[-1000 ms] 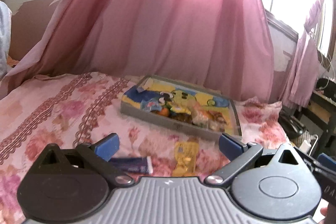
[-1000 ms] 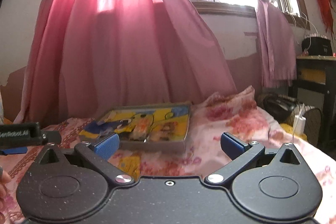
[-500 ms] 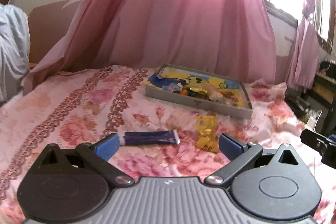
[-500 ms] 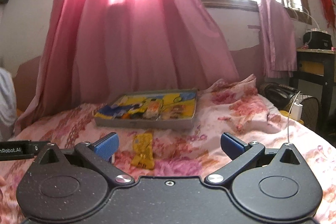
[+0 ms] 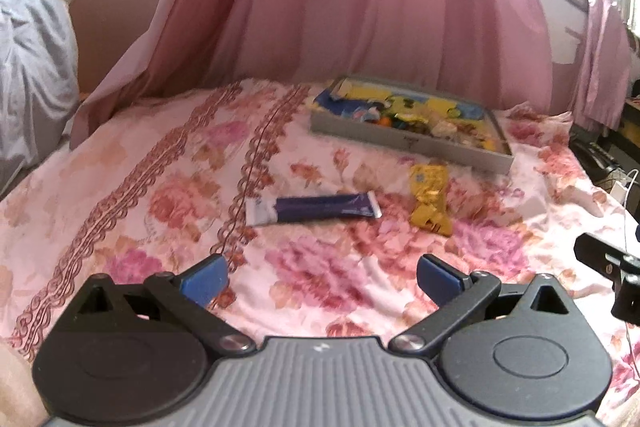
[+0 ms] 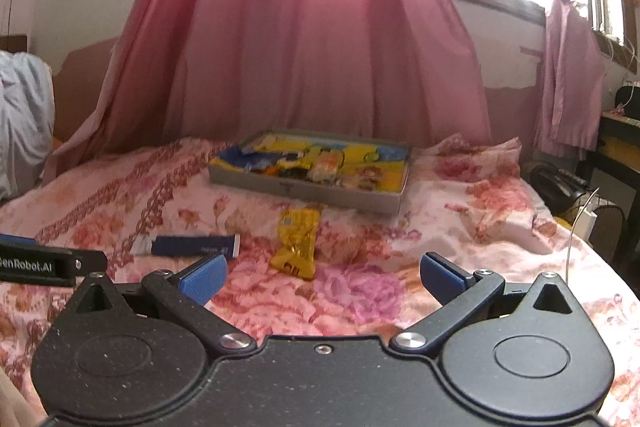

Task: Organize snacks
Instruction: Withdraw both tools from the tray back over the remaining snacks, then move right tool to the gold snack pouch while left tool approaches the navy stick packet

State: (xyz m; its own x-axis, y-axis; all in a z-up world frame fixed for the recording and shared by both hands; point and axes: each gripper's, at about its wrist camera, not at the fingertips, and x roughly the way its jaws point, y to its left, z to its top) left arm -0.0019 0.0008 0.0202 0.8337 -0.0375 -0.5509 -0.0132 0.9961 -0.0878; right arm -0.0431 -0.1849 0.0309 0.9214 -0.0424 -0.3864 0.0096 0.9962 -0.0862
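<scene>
Both grippers are wide open w/ nothing between the pads: left gripper (image 5: pixel 322 277) and right gripper (image 6: pixel 323 275) hover low over the floral bedspread (image 5: pixel 132 187), near side. Two loose items lie ahead of me, approx halfway to the snack tray (image 5: pixel 408 141) at the far side. The yellow snack packet (image 6: pixel 298 241) sits just left of centre in the right wrist view, long axis running near-to-far, almost in line w/ my right fingers. In the left wrist view the same packet (image 5: pixel 430 199) is off to the right. So the right arm is better placed for it, I reckon; straight push fwd, pads closing across its narrow width. The dark blue tube (image 5: pixel 316 209) lies crosswise, left-right, dead ahead of the left gripper, cap end pointing left. Tray already holds several wrappers.
</scene>
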